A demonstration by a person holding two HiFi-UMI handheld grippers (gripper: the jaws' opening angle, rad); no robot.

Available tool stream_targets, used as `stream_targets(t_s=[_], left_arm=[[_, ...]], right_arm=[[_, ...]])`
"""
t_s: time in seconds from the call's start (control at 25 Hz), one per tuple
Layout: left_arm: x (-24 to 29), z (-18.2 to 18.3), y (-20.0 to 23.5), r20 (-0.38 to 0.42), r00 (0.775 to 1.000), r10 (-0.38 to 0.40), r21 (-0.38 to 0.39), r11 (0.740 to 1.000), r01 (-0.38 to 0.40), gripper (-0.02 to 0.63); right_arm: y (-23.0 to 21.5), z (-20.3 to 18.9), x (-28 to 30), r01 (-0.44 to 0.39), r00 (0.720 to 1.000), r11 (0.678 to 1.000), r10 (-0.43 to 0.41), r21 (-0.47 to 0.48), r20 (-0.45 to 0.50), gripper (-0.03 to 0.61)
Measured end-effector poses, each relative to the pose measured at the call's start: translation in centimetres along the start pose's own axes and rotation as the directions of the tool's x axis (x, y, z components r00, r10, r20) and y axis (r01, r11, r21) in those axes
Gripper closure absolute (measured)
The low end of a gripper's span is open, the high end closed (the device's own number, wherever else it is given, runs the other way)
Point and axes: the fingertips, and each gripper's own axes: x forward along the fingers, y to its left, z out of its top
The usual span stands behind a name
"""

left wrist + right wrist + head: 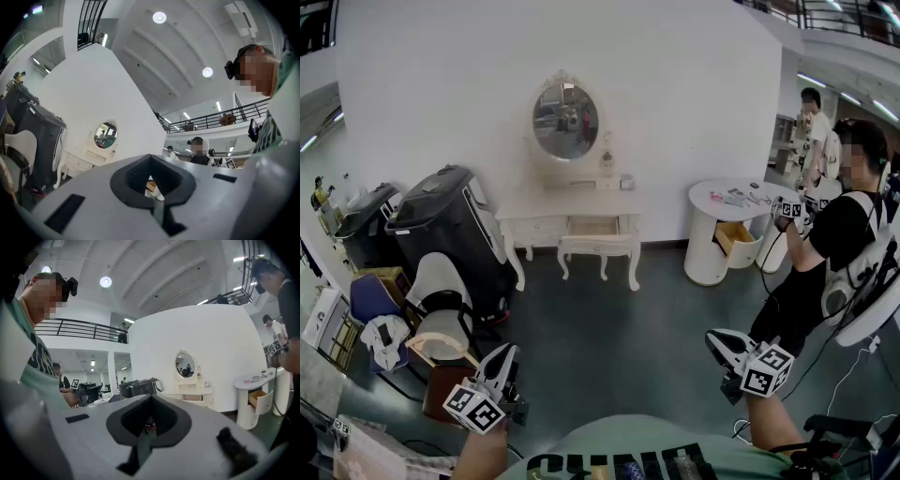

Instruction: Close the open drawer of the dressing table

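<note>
Left gripper [501, 364] and right gripper [724, 345] are hovering closed, empty; drawer [593, 226] at twelve o'clock, probably light, stiff: push front.

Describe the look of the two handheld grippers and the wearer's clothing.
The left gripper and right gripper match: white-and-black bodies, each carrying a cube of black-and-white square markers. Up close, each body is pale grey with a dark spade-shaped opening. The wearer's top is light green with dark lettering.
</note>
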Motion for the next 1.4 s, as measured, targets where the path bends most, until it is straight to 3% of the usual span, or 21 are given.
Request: stream_targets(t_s=[0.48,0.68,0.8,1.12,1.4], left_arm=[[5.9,-3.7,-6.0,-0.076,0.996,-0.043,-0.022,0.999,0.042,0.614],[7.5,-4.3,-7.2,-0.098,0.994,-0.055,-0.013,0.998,0.054,0.614],[7.8,-4.4,-6.9,-0.1,0.993,-0.055,-0.013,0.998,0.054,0.614],[8.6,-4.4,-2.0,-0.082,0.994,-0.068,-0.044,0.997,0.065,0.614],[11.3,-1.6,7.6,-0.049,0.992,-0.12,-0.061,0.991,0.116,0.614]], right_arm=[[-4.5,-1.7,-4.7,0.016,1.0,0.998,-0.016,0.069,-0.003,0.566],[-6.7,-1.9,-5.6,0.022,0.999,0.986,-0.027,0.166,0.026,0.566],[-6.6,-2.3,-5.1,0.013,1.0,0.986,-0.017,0.165,0.024,0.566],[-6.3,-2.8,-0.3,0.023,1.0,0.988,-0.022,0.15,-0.007,0.566],[-6.1,-1.4,8.5,0.081,0.997,0.987,-0.082,0.137,0.0,0.566]])
